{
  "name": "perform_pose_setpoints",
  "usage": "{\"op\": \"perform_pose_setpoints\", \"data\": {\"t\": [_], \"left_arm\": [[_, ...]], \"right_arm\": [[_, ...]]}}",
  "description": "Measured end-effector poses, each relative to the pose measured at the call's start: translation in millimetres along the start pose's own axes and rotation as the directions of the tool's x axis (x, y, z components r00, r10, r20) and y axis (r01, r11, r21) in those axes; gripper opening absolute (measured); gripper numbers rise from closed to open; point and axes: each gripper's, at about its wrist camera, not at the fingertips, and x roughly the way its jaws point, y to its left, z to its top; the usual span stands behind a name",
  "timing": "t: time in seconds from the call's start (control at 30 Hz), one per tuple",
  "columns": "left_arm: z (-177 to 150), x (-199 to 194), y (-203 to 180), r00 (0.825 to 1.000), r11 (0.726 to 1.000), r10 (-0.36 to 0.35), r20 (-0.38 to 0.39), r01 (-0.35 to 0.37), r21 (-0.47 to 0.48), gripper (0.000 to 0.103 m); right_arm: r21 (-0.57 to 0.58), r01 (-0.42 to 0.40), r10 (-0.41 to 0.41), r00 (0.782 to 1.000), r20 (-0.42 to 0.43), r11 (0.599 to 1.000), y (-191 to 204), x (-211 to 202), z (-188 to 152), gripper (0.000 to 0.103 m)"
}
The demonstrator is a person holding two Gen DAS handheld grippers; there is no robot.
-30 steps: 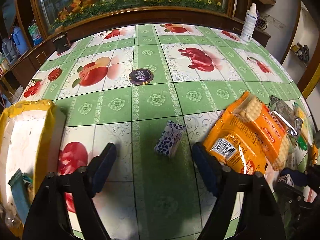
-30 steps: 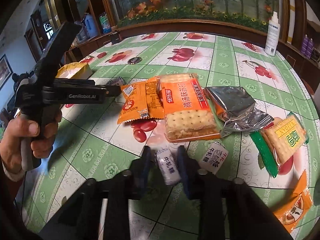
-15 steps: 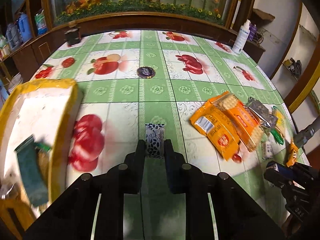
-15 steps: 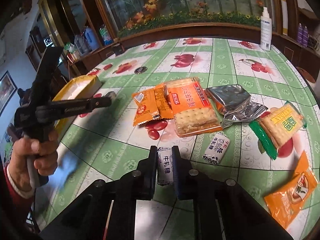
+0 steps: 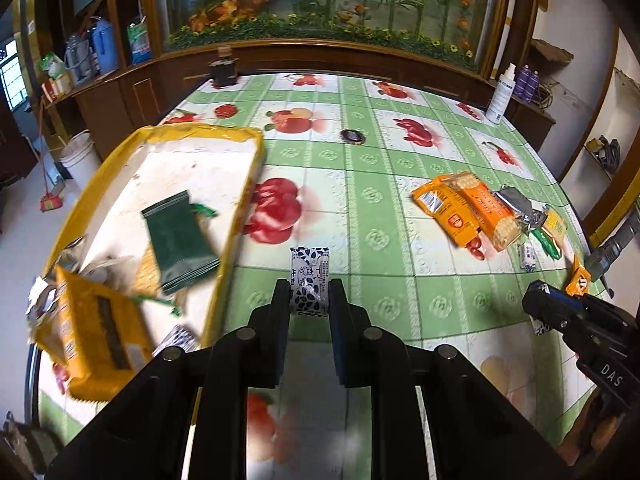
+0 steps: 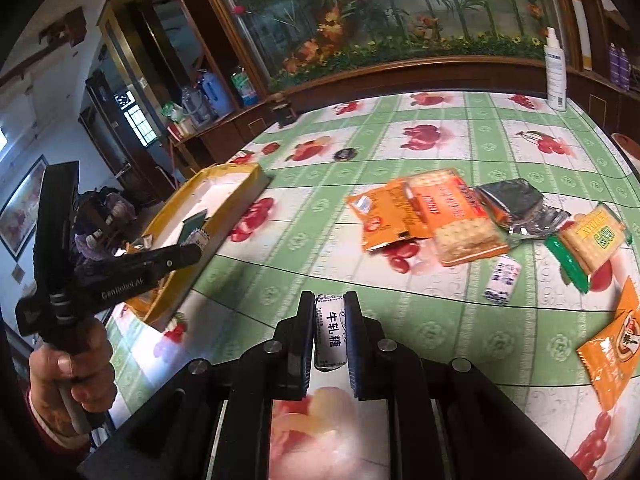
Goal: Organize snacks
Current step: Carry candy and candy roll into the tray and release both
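My left gripper point(image 5: 309, 294) is shut on a blue-and-white nougat candy point(image 5: 310, 276) and holds it above the table, beside the yellow tray point(image 5: 240, 200). The tray holds a green packet point(image 5: 176, 236), an orange packet point(image 5: 96, 336) and other snacks. My right gripper point(image 6: 329, 328) is shut on a white nougat candy point(image 6: 330, 330), lifted above the table. In the right wrist view the left gripper point(image 6: 192, 254) sits at the tray's point(image 6: 244, 170) near edge.
Loose snacks lie at the table's right: orange cracker packs point(image 6: 452, 216), a silver wrapper point(image 6: 516, 204), a green-and-yellow cracker pack point(image 6: 588, 244), a white candy point(image 6: 502, 278), an orange packet point(image 6: 612, 352). A spray bottle point(image 6: 556, 76) and a dark round lid point(image 5: 352, 136) stand farther back.
Both grippers closed on their candies and lifted them. The left gripper has swung left toward the yellow tray, the right one has risen and pulled back.
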Motion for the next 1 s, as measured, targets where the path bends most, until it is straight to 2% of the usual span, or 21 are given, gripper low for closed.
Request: {"op": "perform_pose_setpoints", "data": {"t": [0.23,0.47,1.0], "left_arm": [[-13.6,-18.5,21.8,0.998,0.998,0.05,0.035,-0.049,-0.026,0.016],[-14.9,-31.5,48.1,0.989,0.991,0.121,0.086,-0.116,-0.065,0.016],[-8.5,-19.3,92.6,0.985,0.979,0.157,0.072,-0.146,-0.142,0.016]], "right_arm": [[-0.046,-0.045,0.045,0.999,-0.015,0.998,36.6,7.0,-0.8,0.014],[-0.08,-0.083,0.081,0.996,-0.031,0.993,64.3,18.1,1.6,0.014],[-0.13,-0.172,0.162,0.983,-0.084,0.977,111.4,60.7,19.1,0.014]]}}
